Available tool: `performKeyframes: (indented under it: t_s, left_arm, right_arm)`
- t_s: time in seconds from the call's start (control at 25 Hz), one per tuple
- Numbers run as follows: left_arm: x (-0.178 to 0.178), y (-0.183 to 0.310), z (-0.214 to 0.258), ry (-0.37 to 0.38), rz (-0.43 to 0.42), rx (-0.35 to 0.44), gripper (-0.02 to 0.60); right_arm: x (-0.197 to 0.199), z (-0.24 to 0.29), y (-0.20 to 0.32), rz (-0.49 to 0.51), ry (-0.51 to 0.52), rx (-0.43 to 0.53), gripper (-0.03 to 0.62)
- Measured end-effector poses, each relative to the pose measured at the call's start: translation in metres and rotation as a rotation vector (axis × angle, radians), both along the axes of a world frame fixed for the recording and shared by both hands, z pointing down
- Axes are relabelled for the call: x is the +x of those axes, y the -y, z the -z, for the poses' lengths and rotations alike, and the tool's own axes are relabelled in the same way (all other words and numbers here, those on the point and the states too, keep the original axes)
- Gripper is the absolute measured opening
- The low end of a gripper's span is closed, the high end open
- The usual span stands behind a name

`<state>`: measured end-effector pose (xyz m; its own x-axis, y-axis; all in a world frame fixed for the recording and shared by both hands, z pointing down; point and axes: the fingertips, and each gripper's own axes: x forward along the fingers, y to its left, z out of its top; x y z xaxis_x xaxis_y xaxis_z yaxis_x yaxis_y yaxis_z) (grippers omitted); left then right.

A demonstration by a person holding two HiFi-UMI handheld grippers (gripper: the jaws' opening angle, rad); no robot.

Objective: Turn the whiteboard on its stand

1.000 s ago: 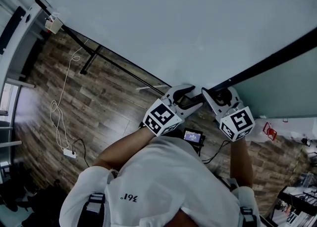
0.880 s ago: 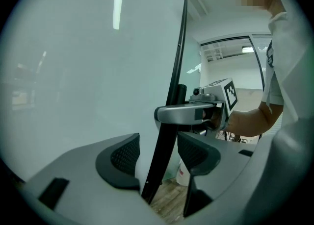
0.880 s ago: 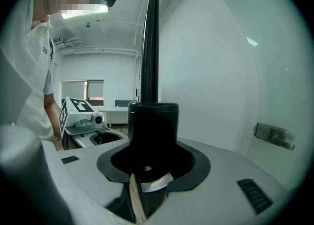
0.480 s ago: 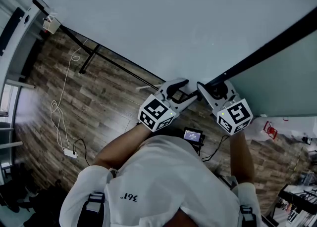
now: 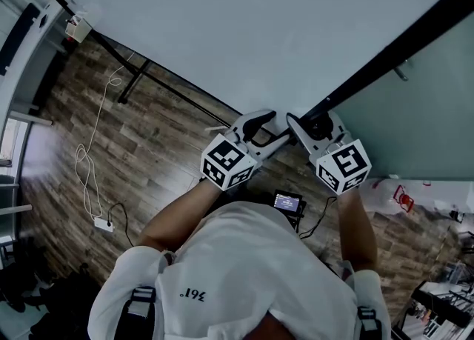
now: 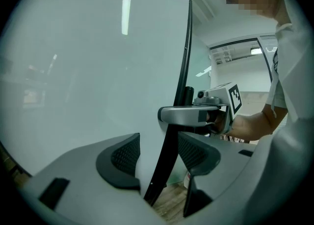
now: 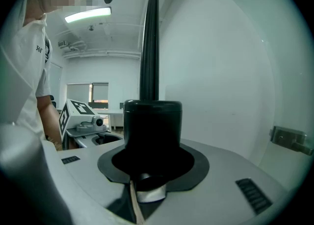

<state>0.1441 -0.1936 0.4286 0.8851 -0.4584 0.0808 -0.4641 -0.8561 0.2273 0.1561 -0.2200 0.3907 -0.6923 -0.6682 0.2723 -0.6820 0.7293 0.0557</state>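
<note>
Right gripper view shows the right gripper (image 7: 152,167) closing its jaws on a black knob (image 7: 152,126) at the foot of a dark frame (image 7: 148,37). The knob fills the gap, and the pads look pressed to its sides. Left gripper view shows the left gripper (image 6: 157,158) with its jaws apparently shut on that framed edge of the whiteboard (image 6: 73,72), one pad on the white face and the other behind. In the head view the board stands just before the person, tilted on its stand (image 5: 135,88), with both grippers side by side on one edge. If the knob is the lock and works loose, the big panel may swing freely and the thin edge hold could slip. An off-axis tug might drag the stand toward the floor cable (image 5: 97,120).
</note>
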Motion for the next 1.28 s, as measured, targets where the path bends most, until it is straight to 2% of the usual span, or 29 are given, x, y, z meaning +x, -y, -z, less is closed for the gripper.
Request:
performKeyframes:
  t_s: [0.56, 1.28]
  left_arm:
    - [-0.034, 0.031, -0.001, -0.012, 0.063, 0.004, 0.235]
    - [-0.059, 0.063, -0.005, -0.002, 0.106, 0.004, 0.235]
  right_arm:
    - [-0.038, 0.000, 0.030, 0.031, -0.005, 0.037, 0.153]
    - [-0.067, 0.000, 0.062, 0.062, 0.000, 0.053, 0.142]
